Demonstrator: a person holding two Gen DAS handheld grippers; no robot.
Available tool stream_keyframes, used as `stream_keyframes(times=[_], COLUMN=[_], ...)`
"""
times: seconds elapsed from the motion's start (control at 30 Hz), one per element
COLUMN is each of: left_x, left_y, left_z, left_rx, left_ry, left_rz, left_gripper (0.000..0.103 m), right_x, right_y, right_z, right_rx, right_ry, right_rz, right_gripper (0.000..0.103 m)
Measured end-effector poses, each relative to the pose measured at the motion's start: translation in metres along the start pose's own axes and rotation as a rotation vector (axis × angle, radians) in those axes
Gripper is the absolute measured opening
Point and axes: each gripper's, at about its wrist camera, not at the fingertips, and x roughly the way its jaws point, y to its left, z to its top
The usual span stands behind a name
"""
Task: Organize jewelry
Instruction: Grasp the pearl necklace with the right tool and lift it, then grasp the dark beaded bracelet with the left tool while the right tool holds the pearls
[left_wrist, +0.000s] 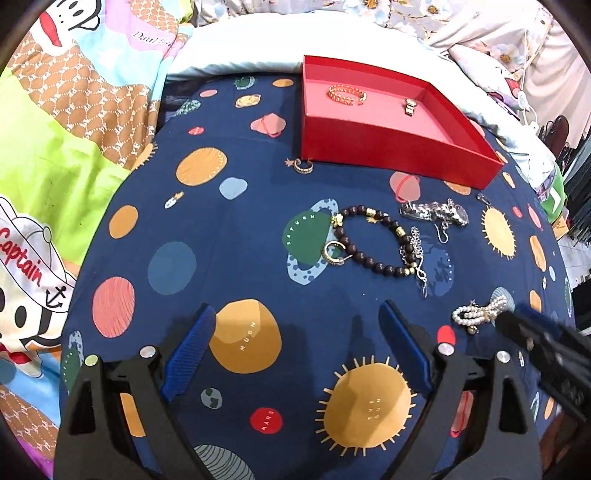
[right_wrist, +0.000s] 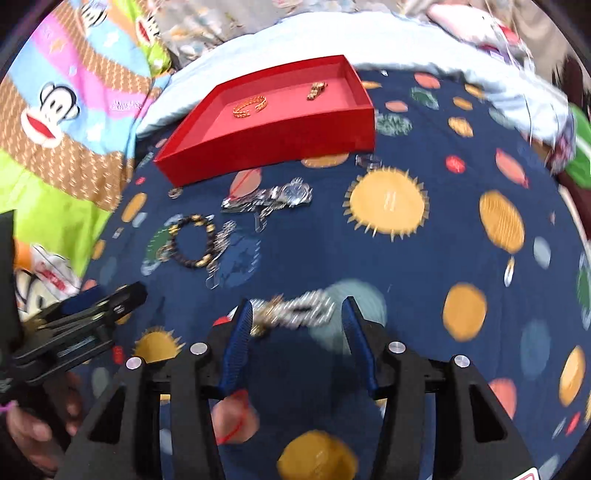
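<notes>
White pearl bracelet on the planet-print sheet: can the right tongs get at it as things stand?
Probably yes. The white pearl bracelet lies just ahead of the open right tongs, and nothing sits between them, though that view is blurred.

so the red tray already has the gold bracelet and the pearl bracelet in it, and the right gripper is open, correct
Not quite. The red tray holds the gold bracelet and a small gold piece, not the pearl bracelet. The pearls lie on the planet-print bedsheet, as the left wrist view shows. The right gripper is indeed open, with the pearls between its fingers.
</notes>
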Motion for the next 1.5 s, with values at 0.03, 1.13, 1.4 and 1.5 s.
stream_keyframes(times=[0.03, 1.13, 1.4, 1.5], left_x=[0.000, 0.008, 0.029, 0.040], left_y=[0.000, -0.005, -0.020, -0.022], left_z=[0.001, 0.012, 0.046, 0.053], left_rx=[0.000, -0.025, 0.009, 0.012], left_ry=[0.000, 0.010, 0.000, 0.017], left_rz=[-0.001, -0.061, -0.084, -0.106], left_gripper=[0.087, 0.087, 0.073, 0.059], right_x=[-0.002, 0.015, 0.005, 0.006], right_y=[0.000, -0.004, -0.008, -0.009], right_z=[-0.004, 0.016, 0.017, 0.018], right_rx=[0.019, 0.014, 0.028, 0.030], right_ry=[0.011, -0.047, -0.057, -0.057], right_rz=[0.026, -0.076, -0.036, -0.027], right_gripper=[0.047, 0.012, 0.013, 0.013])
